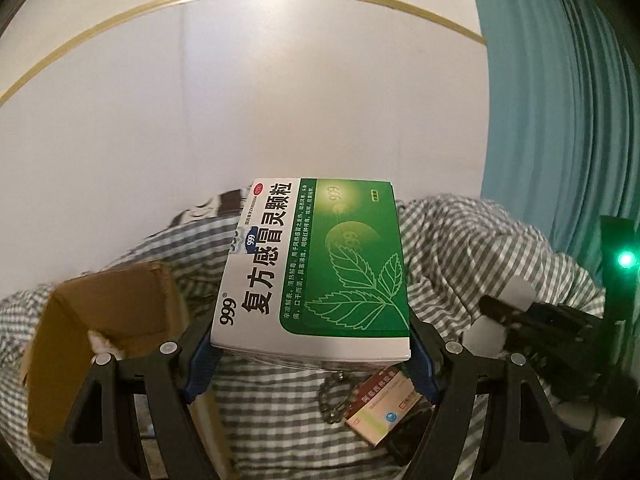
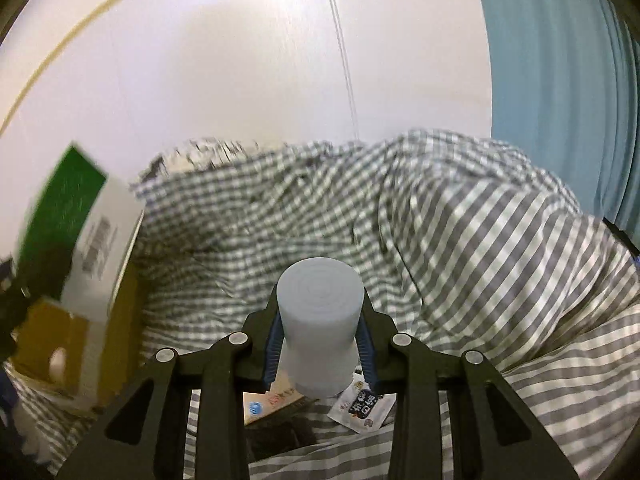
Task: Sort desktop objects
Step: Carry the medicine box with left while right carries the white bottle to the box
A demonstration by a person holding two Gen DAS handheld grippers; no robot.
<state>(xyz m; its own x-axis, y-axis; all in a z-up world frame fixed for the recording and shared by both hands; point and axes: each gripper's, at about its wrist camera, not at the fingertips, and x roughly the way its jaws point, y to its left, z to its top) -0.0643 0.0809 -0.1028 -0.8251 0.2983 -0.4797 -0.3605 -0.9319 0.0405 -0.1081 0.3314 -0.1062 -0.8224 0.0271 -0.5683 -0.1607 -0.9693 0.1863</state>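
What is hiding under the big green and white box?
Under the green and white medicine box lie a dark bead bracelet, a small red and white carton and grey checked cloth. Anything directly beneath stays hidden.

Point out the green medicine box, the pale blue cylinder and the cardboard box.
green medicine box [image 1: 316,264]: left wrist view, middle of its printed top face.
pale blue cylinder [image 2: 320,312]: right wrist view, its side wall.
cardboard box [image 1: 116,304]: left wrist view, its brown flap.

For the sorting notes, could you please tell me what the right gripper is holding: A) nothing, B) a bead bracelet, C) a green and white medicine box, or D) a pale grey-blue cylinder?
D: in the right wrist view the right gripper has its blue-padded fingers pressed on both sides of a pale grey-blue cylinder; the green and white medicine box sits in the left gripper.
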